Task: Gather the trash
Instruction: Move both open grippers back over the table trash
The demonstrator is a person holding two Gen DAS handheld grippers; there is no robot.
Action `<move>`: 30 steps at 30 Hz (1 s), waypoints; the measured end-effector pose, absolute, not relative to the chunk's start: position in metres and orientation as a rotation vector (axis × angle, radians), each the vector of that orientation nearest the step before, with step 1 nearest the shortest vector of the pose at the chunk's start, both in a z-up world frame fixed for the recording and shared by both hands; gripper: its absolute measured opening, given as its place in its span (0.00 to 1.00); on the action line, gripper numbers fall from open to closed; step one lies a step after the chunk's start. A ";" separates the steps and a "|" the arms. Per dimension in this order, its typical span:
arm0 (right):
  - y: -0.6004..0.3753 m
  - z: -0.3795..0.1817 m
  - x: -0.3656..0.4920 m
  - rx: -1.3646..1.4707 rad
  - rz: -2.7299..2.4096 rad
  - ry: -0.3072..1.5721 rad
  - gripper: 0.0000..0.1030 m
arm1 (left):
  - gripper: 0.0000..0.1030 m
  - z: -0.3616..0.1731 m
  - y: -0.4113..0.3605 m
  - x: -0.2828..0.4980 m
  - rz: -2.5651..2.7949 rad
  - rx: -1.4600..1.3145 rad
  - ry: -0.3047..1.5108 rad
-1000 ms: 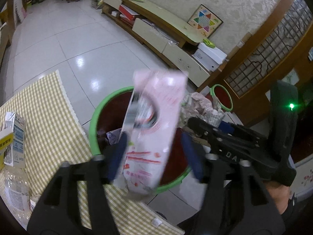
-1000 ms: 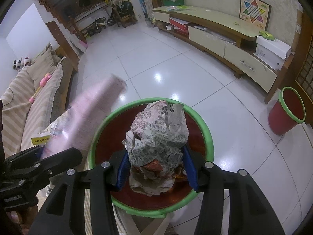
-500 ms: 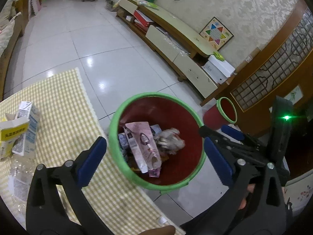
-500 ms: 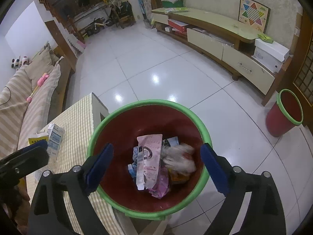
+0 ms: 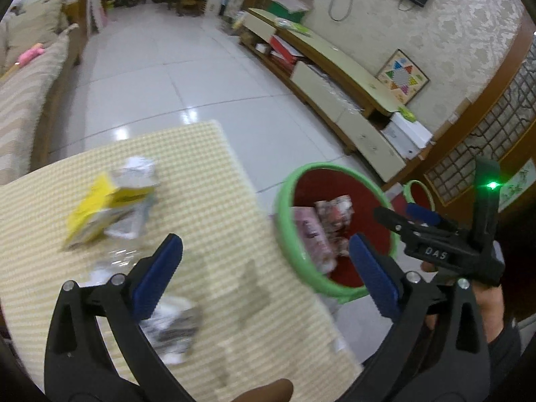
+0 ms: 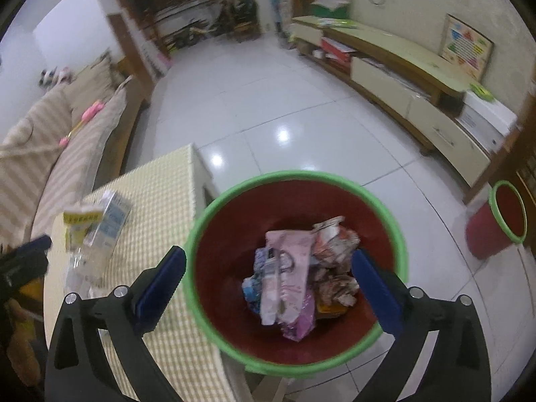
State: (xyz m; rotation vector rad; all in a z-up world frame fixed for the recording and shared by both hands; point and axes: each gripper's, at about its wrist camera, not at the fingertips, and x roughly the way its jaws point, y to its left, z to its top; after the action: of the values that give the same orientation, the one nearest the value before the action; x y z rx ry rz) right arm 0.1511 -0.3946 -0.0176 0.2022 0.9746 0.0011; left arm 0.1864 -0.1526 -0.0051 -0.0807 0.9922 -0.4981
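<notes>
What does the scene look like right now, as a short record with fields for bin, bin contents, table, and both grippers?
bin: red, green rim, beside the table
bin contents: pink pouch, crumpled paper, other wrappers
table: checked cloth; yellow carton and crumpled litter left on it
left gripper: open, empty, over the table edge
right gripper: open, empty, above the bin

Under the right gripper (image 6: 268,283) the bin (image 6: 234,187) gapes, its mouth unblocked, trash low inside. Ahead of the left gripper (image 5: 264,268), bare tablecloth (image 5: 207,201); cartons (image 5: 110,207) beyond-left, crumpled paper (image 5: 174,328) under its left finger.
</notes>
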 end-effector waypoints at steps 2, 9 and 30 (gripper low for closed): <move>-0.376 -0.021 0.150 0.167 0.037 0.985 0.93 | 0.95 -0.007 -0.128 0.183 -0.465 -0.090 0.991; -0.315 -0.028 0.139 0.133 0.181 1.017 0.93 | 0.95 -0.018 -0.049 0.172 -0.357 -0.149 0.995; -0.174 -0.067 0.106 -0.107 0.416 1.083 0.93 | 0.94 -0.077 0.003 0.175 -0.360 -0.060 1.136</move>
State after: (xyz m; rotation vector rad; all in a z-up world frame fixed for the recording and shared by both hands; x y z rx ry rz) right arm 0.1062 -0.1738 -0.0667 -0.1071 1.0826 0.4164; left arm 0.1745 0.0027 -0.0771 -0.0600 1.1363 -0.3597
